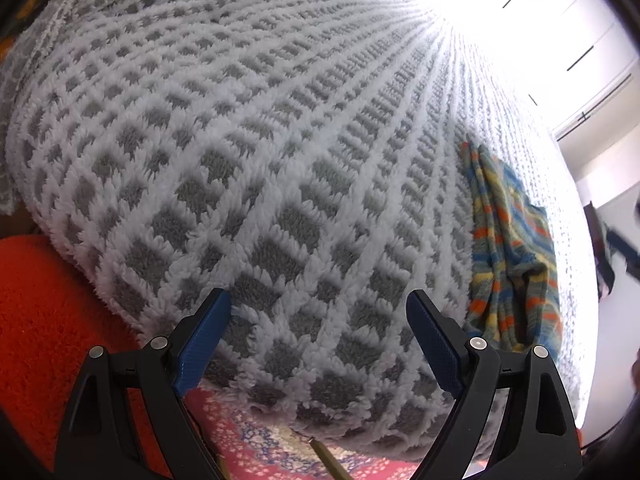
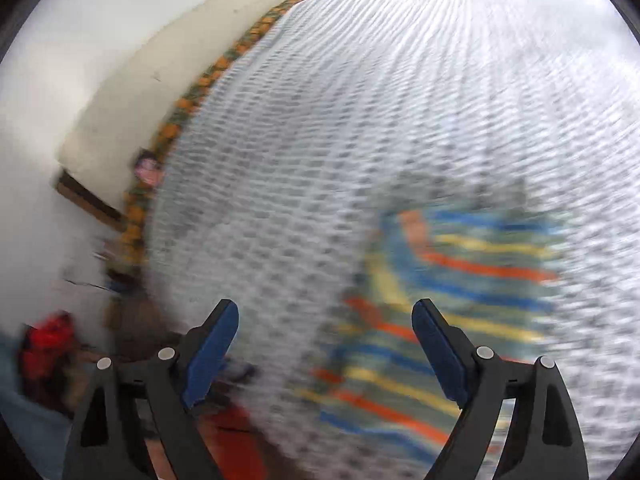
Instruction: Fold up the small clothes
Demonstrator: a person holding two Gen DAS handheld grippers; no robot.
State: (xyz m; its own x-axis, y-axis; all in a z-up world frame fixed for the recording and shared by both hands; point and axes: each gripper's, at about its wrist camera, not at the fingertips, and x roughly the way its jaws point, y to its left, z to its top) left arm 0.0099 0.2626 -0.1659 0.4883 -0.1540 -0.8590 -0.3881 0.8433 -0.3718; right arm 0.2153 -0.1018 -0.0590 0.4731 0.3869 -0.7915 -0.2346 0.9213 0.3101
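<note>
Across pretty much both views it's one big fluffy blanket [image 1: 248, 168], white with a grey check, spread over a bed and taking up nearly everything. It's flat and uncluttered, so lots of open fabric to the upper left of the clothes. Behind it the room is bright white, with cabinet doors [image 1: 560, 32] blown out by light in the left wrist view, and a pale wall [image 2: 48, 80] in the right wrist view. An orange-flowered sheet [image 2: 208, 76] peeks out along the blanket's far edge there. At the near edge the blanket drops off onto an orange cushion [image 1: 48, 308] and a pink patterned bit of fabric [image 1: 256, 440].

A striped garment [image 1: 508, 248], blue, yellow and orange, lies bunched on the blanket close to its right-hand edge; the right wrist view is too blurry for details.

Left gripper [image 1: 318, 310] is spread wide over bare blanket, nothing between the fingers. Right gripper [image 2: 325, 318] is also spread wide, hovering over the garment's edge, not pinching it.
</note>
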